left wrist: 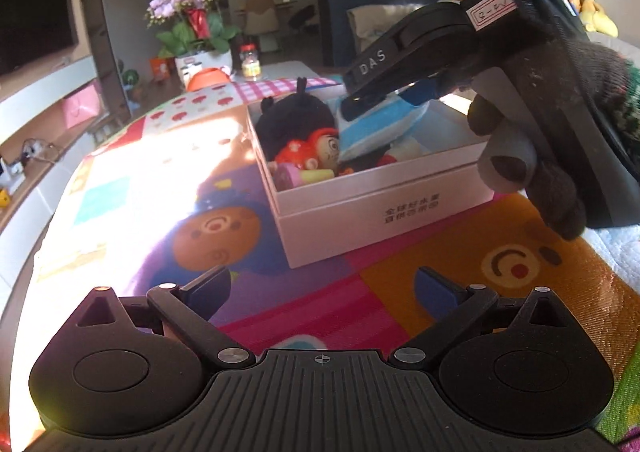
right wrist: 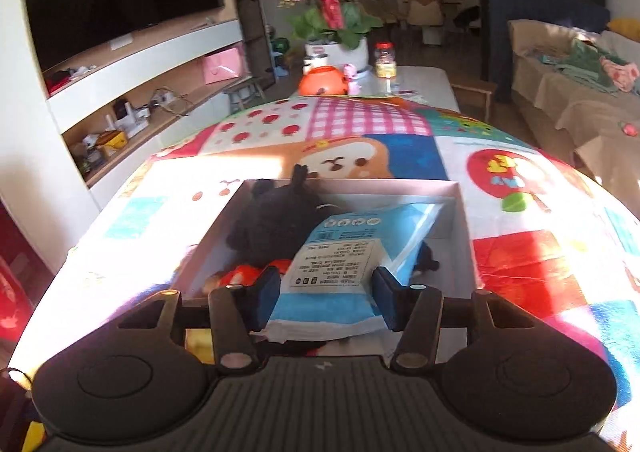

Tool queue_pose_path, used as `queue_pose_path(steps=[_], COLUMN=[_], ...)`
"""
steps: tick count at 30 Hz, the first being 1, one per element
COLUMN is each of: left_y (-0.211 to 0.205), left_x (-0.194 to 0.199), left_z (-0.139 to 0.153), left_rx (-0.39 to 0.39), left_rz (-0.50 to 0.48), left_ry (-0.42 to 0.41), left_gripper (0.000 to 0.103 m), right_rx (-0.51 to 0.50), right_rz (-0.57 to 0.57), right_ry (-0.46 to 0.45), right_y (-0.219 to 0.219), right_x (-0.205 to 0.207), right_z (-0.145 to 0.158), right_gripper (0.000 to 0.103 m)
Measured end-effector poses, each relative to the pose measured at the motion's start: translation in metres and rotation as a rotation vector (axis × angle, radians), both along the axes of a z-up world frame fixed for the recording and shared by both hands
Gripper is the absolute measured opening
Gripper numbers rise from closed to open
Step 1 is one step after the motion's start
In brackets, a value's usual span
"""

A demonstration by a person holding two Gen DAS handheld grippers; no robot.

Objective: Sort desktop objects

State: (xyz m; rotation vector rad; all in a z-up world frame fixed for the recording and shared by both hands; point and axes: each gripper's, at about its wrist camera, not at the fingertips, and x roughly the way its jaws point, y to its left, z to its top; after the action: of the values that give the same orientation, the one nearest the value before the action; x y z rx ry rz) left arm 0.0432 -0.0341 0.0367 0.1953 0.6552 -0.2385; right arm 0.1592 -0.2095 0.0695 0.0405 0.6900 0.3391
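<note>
Soft, light tissue pack [right wrist: 340, 272] (squashy, slippery film) pinched at its sides by right gripper [right wrist: 326, 298] over the box [right wrist: 464, 236]; left gripper [left wrist: 322, 288] gapes empty.

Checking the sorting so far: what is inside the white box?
White box holds a black plush, a red doll, and a blue packet gripped by the right gripper; items beneath are covered.

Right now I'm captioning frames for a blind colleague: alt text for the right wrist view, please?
The right gripper grips a blue-and-white plastic packet over an open white cardboard box that holds a black plush toy. The box sits on a colourful patchwork cartoon cloth.
</note>
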Motion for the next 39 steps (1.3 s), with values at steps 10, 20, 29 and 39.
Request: queue_pose_path(steps=[10, 20, 29, 39], left_y=[-0.001, 0.005, 0.005, 0.014], left_x=[-0.002, -0.019, -0.006, -0.006], left_z=[0.002, -0.021, -0.034, -0.036], left_rx=[0.024, 0.004, -0.013, -0.082], left_rz=[0.019, 0.162, 0.345, 0.353], left_ry=[-0.02, -0.02, 0.002, 0.029], left_gripper=[0.103, 0.103, 0.103, 0.103], right_rx=[-0.051, -0.128, -0.153, -0.134], right_rz=[-0.032, -0.054, -0.165, -0.211], right_ry=[-0.056, -0.115, 0.055, -0.003], right_y=[-0.018, -0.016, -0.023, -0.023], right_x=[-0.021, -0.169, -0.153, -0.143], right_z=[-0.001, -0.03, -0.07, -0.077], right_gripper=[0.05, 0.103, 0.103, 0.103])
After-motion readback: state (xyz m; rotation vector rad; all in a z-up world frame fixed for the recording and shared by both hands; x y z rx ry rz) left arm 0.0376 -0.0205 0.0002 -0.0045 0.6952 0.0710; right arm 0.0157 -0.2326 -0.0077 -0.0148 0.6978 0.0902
